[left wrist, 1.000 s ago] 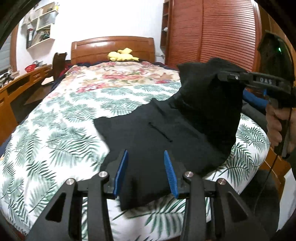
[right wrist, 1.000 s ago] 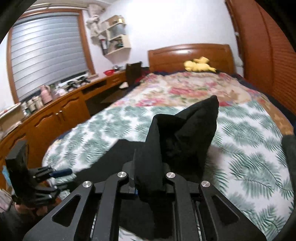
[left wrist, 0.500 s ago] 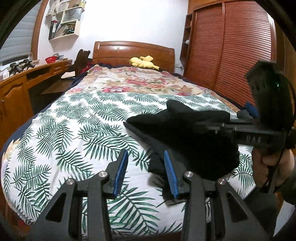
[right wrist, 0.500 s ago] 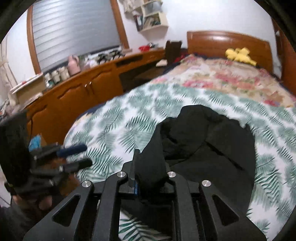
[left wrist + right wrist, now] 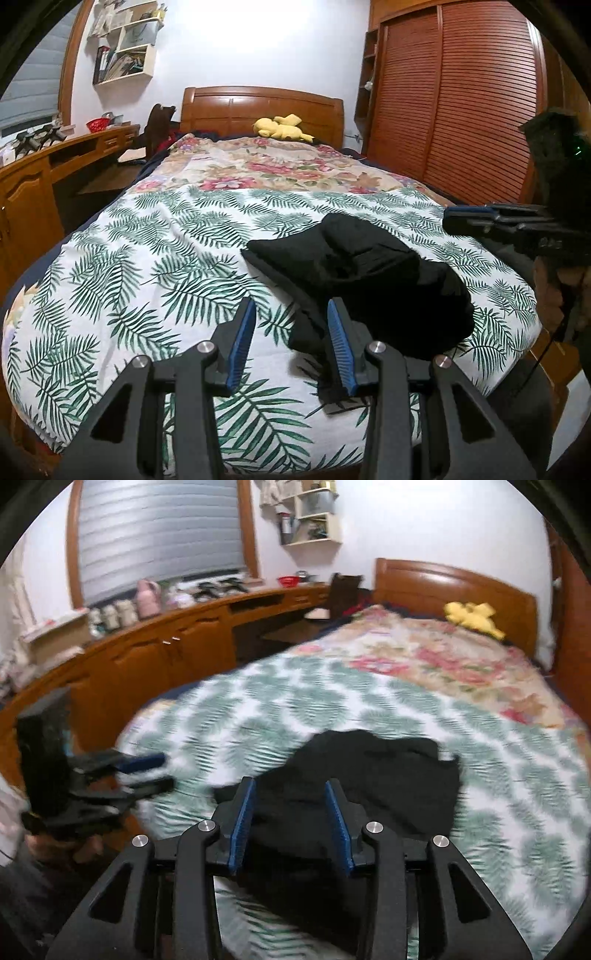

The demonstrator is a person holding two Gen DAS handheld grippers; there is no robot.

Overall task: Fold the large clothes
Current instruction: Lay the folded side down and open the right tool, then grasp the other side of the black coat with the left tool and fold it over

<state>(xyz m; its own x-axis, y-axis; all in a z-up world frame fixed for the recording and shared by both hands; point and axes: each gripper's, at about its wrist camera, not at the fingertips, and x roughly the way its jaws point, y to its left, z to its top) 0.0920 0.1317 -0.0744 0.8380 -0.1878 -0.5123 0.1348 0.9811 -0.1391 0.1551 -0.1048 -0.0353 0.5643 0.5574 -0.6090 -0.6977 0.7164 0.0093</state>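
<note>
A black garment (image 5: 373, 280) lies folded in a loose heap on the near right part of the bed (image 5: 155, 258); it also shows in the right wrist view (image 5: 369, 786). My left gripper (image 5: 291, 339) is open and empty, just above the bed at the garment's near left edge. My right gripper (image 5: 290, 818) is open and empty above the garment's near edge. The right gripper also shows at the right of the left wrist view (image 5: 476, 218), and the left gripper shows at the left of the right wrist view (image 5: 147, 771).
The bed has a palm-leaf sheet and a floral cover (image 5: 266, 166) farther back, with a yellow plush toy (image 5: 280, 127) by the wooden headboard. A long wooden desk (image 5: 177, 642) runs along the left. A slatted wardrobe (image 5: 461, 103) stands at the right.
My right gripper has let go of the black garment and opened; the garment has dropped into a heap on the bed. Both grippers have pulled back toward the foot of the bed.
</note>
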